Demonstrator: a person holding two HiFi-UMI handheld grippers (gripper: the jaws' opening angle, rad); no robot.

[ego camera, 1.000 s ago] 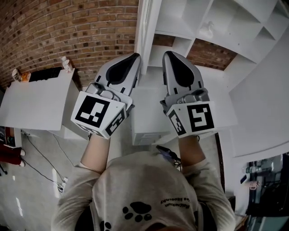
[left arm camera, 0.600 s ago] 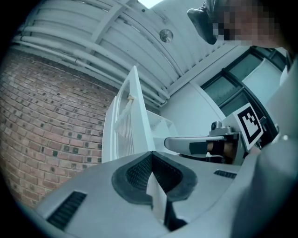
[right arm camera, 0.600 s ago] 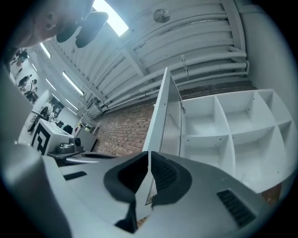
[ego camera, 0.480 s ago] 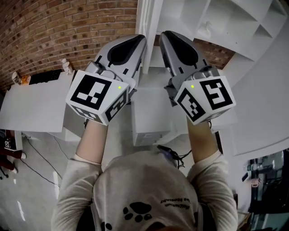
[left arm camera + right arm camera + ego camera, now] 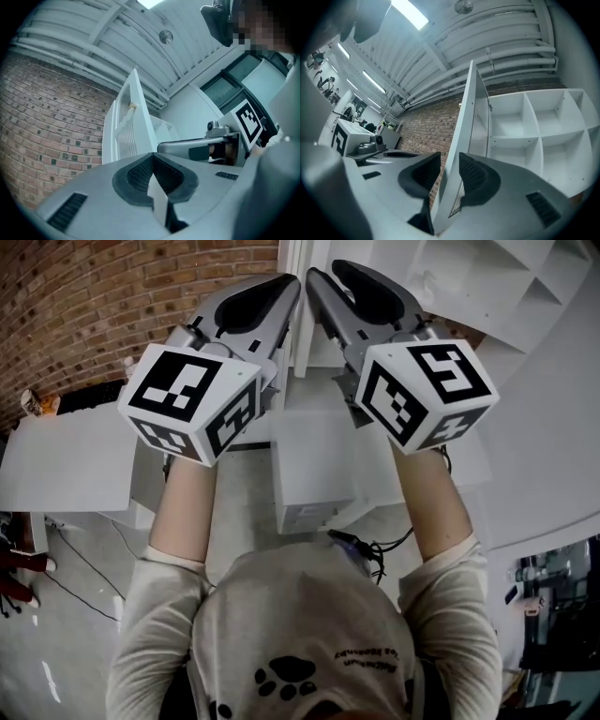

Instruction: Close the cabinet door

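Note:
The white cabinet door [image 5: 298, 306] stands open, edge-on towards me, with the shelved cabinet [image 5: 469, 277] to its right. My right gripper [image 5: 319, 282] is at the door's edge. In the right gripper view its jaws [image 5: 449, 164] have just been opening; the door's edge [image 5: 471, 117] stands between the pads, with a gap on the left side. My left gripper [image 5: 286, 292] is just left of the door, and its pads [image 5: 153, 157] meet with nothing between them. The door [image 5: 133, 126] rises beyond them.
A brick wall [image 5: 112, 296] runs behind the door on the left. Below it stands a white desk [image 5: 75, 456] with small bottles. A low white unit [image 5: 309, 474] sits under my hands. Cables [image 5: 84, 568] trail over the floor at the left.
Both grippers have risen towards the top of the picture and come closer together. The right gripper's tip has shifted left onto the door's edge.

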